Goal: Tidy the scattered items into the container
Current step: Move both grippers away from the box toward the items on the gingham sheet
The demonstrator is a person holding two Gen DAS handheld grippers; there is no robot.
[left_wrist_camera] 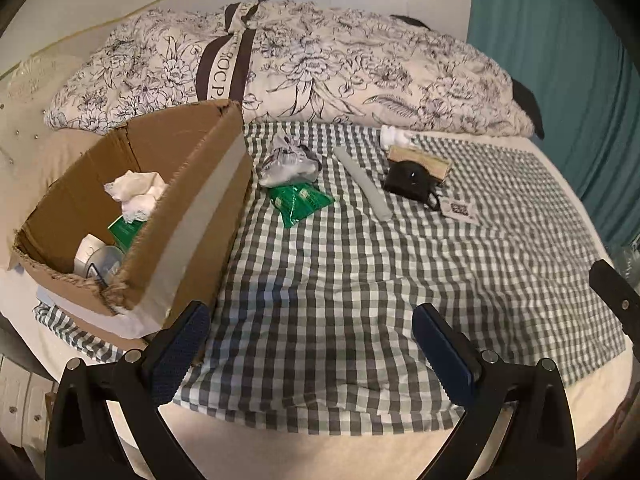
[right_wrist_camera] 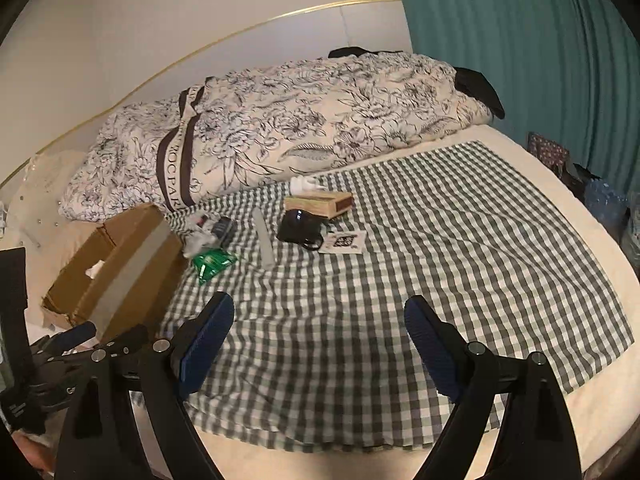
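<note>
A cardboard box (left_wrist_camera: 192, 216) stands at the left of the checked cloth, holding white tissue (left_wrist_camera: 134, 192), a green packet and a tape roll. Beyond it lie a crumpled plastic bag (left_wrist_camera: 286, 160), a green packet (left_wrist_camera: 300, 200), a grey stick (left_wrist_camera: 366, 182), a black object (left_wrist_camera: 412, 182), a wooden box (left_wrist_camera: 420, 160), a white item (left_wrist_camera: 394, 136) and a QR card (left_wrist_camera: 460, 210). My left gripper (left_wrist_camera: 312, 320) hovers open and holds nothing, near the box's front corner. My right gripper (right_wrist_camera: 318, 312) is open over bare cloth, well short of the black object (right_wrist_camera: 298, 226) and the grey stick (right_wrist_camera: 264, 240).
A rolled floral duvet (left_wrist_camera: 320, 68) runs along the far side of the bed. A teal curtain (right_wrist_camera: 520, 40) hangs at the right, with bags (right_wrist_camera: 600, 200) on the floor beside the bed. The cardboard box (right_wrist_camera: 120, 264) sits close to the left gripper (right_wrist_camera: 106, 334) in the right wrist view.
</note>
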